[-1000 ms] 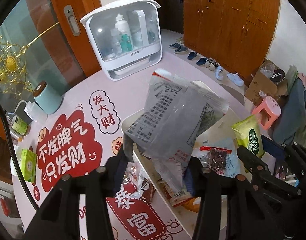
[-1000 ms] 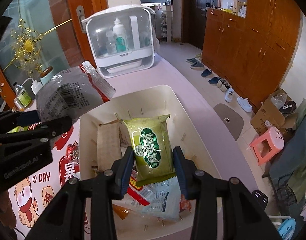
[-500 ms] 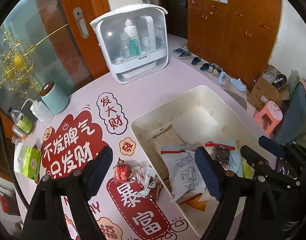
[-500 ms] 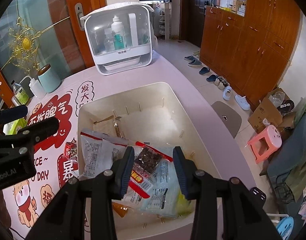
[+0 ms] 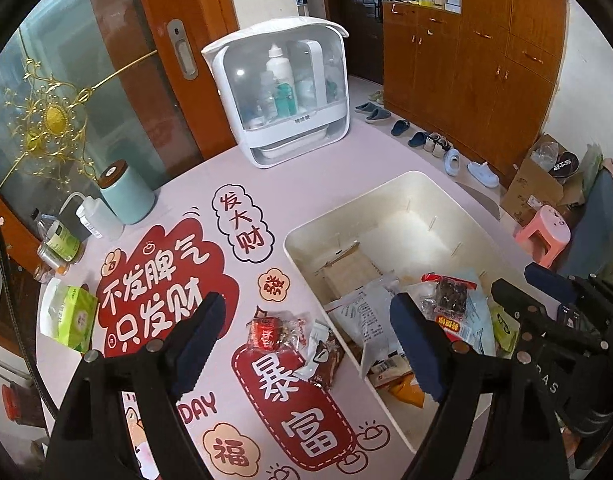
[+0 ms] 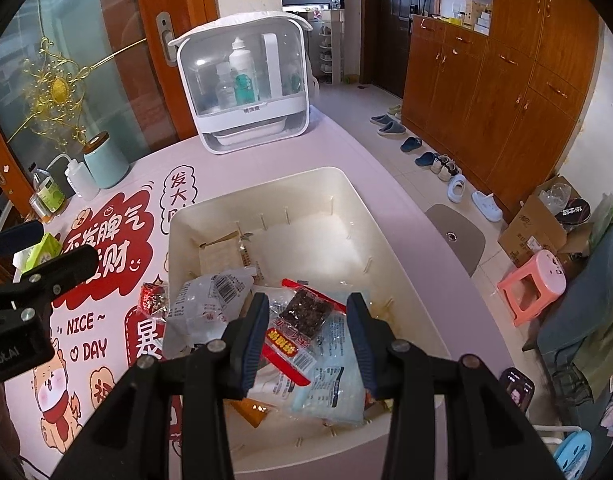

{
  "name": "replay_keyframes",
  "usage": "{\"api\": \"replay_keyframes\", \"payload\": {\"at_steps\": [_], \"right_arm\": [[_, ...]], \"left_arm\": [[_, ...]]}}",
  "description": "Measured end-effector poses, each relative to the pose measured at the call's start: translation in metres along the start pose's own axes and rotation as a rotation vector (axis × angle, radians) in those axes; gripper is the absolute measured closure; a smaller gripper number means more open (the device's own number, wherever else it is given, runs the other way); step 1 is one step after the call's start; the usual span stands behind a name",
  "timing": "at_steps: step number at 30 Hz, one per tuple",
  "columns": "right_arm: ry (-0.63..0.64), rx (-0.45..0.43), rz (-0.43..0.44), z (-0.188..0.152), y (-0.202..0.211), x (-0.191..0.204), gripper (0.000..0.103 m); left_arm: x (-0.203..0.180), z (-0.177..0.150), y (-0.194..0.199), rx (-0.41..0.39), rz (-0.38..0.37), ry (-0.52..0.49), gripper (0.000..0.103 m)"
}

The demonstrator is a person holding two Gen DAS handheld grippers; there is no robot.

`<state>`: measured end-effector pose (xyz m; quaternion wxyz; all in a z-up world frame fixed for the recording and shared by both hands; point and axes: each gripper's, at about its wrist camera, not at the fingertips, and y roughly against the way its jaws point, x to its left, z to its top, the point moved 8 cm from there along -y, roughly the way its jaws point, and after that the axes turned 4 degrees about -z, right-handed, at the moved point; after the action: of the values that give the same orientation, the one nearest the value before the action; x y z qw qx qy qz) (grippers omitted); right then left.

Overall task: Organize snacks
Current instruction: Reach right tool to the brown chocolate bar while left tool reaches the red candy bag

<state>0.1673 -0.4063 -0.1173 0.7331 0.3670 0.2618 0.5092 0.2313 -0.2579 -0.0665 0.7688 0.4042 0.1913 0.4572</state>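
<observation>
Now the left gripper [image 5: 306, 340] is standing spread wide with nothing between its pads; its jaws have just been opening, and the grey-white packet [image 5: 366, 312] is lying inside the cream bin [image 5: 390, 188], against the wall nearest the printed mat. The step in hand looks like fetching the loose snacks still outside the bin: a red candy wrapper [image 5: 268, 330] and a brown-and-white wrapper [image 5: 322, 356] are lying on the mat [image 5: 162, 280] just beside that same bin wall, almost centred between the open fingers. To do it well, the person is probably best lowering the gripper straight over one wrapper, keeping the fingers clear of the bin's rim, and pinching the crinkled body rather than a loose edge so it doesn't slip. The right gripper [image 6: 306, 340] is hovering above the bin's near end, jaws narrowed but pinching nothing, over the dark-fruit packet [image 6: 302, 312] and a pale blue packet [image 6: 334, 368]; it is better kept still there, out of the left one's path.
</observation>
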Motion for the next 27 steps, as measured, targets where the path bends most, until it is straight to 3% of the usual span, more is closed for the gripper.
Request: {"api": "replay_keyframes", "payload": {"at_steps": [17, 27], "right_arm": [[0.025, -0.034, 0.021, -0.004, 0.026, 0.030, 0.062], [0.058, -0.065, 0.052, -0.001, 0.042, 0.065, 0.062]], "left_arm": [[0.043, -0.023, 0.041, -0.045, 0.057, 0.045, 0.020], [0.086, -0.031, 0.071, -0.097, 0.134, 0.069, 0.020]]}}
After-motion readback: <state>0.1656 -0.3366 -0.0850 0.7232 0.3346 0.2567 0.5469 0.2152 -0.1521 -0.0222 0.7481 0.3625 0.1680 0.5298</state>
